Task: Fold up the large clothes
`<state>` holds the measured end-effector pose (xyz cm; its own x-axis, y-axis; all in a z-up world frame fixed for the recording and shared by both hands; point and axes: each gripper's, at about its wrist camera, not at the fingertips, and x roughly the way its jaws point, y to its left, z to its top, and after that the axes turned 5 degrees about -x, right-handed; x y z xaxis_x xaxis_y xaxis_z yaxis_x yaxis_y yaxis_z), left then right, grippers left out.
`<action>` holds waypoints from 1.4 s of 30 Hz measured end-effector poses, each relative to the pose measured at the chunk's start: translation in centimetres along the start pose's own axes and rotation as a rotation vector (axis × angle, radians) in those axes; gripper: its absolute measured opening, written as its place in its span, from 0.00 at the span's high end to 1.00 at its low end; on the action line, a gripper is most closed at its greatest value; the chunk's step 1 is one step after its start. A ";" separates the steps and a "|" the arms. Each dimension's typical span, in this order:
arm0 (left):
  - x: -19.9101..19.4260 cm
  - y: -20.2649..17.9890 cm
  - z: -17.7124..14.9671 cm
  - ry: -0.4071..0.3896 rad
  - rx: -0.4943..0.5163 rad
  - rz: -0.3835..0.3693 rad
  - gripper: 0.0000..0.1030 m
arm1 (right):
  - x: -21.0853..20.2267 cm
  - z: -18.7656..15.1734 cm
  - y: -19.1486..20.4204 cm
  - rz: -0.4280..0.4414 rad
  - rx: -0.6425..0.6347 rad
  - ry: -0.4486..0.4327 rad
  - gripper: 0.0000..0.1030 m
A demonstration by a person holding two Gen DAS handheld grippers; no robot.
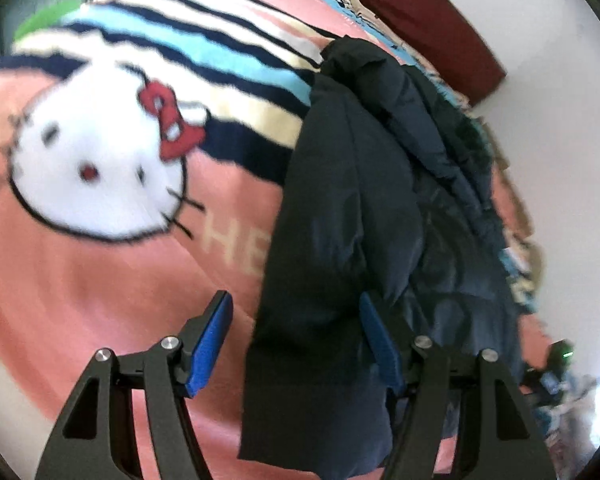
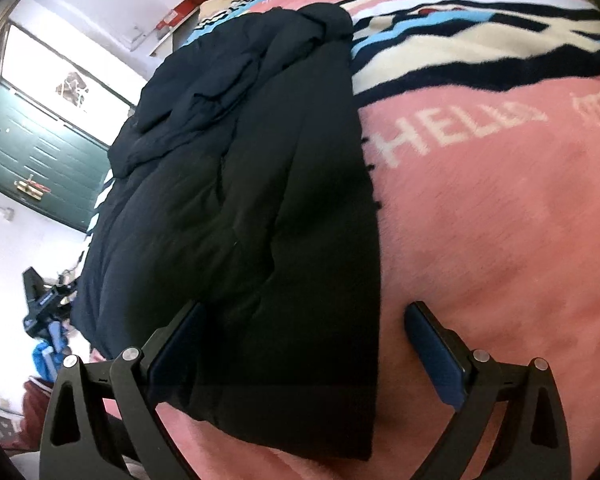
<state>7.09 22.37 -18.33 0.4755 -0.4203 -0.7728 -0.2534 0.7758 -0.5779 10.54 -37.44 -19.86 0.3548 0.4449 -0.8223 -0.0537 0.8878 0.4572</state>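
A black coat [image 2: 240, 208] is laid on the pink blanket [image 2: 480, 220]. Both claws, left [image 1: 296, 344] and right [image 2: 304, 344], are held wide apart over the coat, gripping nothing.

Left gripper [image 1: 296, 340]: two black linkage arms per side, each side's outer plate pierced by a triangular cut-out. Round silver pivot screws cap the joints, two on each side. The fingers [image 1: 210, 354] carry flat, bright blue pads with a finely ribbed face, mounted on black backing plates.

Right gripper [image 2: 306, 344]: same construction, with matte black arms, triangular cut-outs and paired silver pivot screws. Its pads [image 2: 436, 356] appear darker navy blue, rectangular with rounded ends. No cables, markings, sleeves or skin are visible in either view.
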 end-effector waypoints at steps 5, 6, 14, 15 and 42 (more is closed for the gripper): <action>0.9 2.1 -1.4 0.052 -0.110 -0.179 0.38 | 0.5 -0.7 0.5 0.062 -0.001 0.020 0.04; 0.8 2.6 -1.7 0.055 -0.137 -0.219 0.38 | 0.5 -0.9 0.4 0.070 -0.001 0.022 0.04; 0.4 1.9 -3.2 0.094 -0.144 -0.370 0.38 | 0.6 -1.3 0.8 0.107 0.020 0.011 0.17; 0.4 1.5 -3.2 0.090 -0.143 -0.363 0.38 | 0.6 -1.3 0.7 0.110 0.027 0.006 0.21; -5.1 -13.5 13.1 -0.114 -0.067 -0.616 0.83 | -8.0 12.6 1.0 0.387 0.183 -0.395 0.87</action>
<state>19.09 20.24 -3.16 0.6366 -0.7251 -0.2627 0.0449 0.3749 -0.9260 19.35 -41.65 -8.55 0.6649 0.6236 -0.4112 -0.0986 0.6189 0.7793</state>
